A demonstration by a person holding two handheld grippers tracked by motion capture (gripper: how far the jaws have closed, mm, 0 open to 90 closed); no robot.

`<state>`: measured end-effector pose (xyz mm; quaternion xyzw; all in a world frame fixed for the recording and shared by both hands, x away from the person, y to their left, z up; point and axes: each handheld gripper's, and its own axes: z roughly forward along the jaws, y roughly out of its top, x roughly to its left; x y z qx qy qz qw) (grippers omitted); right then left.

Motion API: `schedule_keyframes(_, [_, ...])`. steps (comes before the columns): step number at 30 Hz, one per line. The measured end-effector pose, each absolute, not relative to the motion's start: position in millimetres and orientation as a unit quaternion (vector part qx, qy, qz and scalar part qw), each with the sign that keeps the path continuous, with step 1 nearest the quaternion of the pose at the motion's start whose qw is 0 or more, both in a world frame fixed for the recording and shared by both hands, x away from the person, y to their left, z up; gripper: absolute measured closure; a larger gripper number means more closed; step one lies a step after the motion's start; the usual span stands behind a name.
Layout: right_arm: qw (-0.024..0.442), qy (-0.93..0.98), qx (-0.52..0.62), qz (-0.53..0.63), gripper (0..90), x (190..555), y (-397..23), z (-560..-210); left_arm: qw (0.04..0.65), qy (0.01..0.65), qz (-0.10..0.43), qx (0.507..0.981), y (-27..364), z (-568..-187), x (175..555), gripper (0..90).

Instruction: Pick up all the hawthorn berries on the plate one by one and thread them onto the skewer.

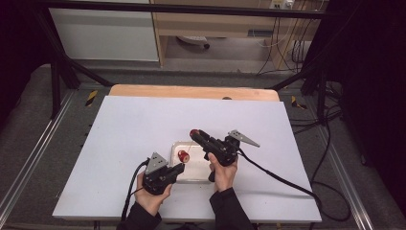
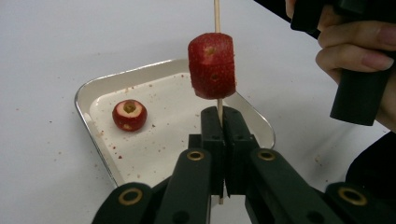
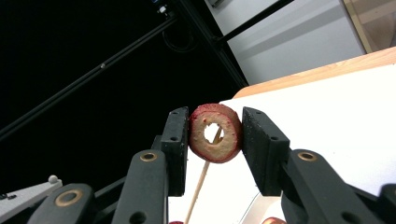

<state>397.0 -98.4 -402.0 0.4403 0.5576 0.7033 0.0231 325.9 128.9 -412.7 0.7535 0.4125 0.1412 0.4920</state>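
Note:
My left gripper [image 2: 222, 112] is shut on the lower end of a thin wooden skewer [image 2: 216, 14] that stands upright. A red cored fruit piece [image 2: 212, 65] is threaded on the skewer just above the jaws. My right gripper [image 3: 215, 114] is shut on another red fruit ring [image 3: 215, 140] with a pale hollow centre, and the skewer [image 3: 200, 183] shows through and below that hole. In the high view the right gripper [image 1: 196, 133] holds its fruit ring [image 1: 193, 132] above the far edge of the tray, while the left gripper [image 1: 181, 167] sits at the tray's near left.
A shallow white metal tray [image 2: 88, 93] lies on the white table [image 1: 129, 124] and holds one more cored red fruit piece [image 2: 129, 115] plus crumbs. The hand on the right gripper [image 2: 355, 46] is close at the upper right. A black frame surrounds the table.

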Motion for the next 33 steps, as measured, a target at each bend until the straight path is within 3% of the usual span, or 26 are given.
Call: schedule_keyframes(33, [-0.007, 0.582, 0.442, 0.683, 63.3, 388.5, -91.5, -413.1, 0.501, 0.423, 0.153, 0.74, 121.2, -411.2, 337.1, 88.4])
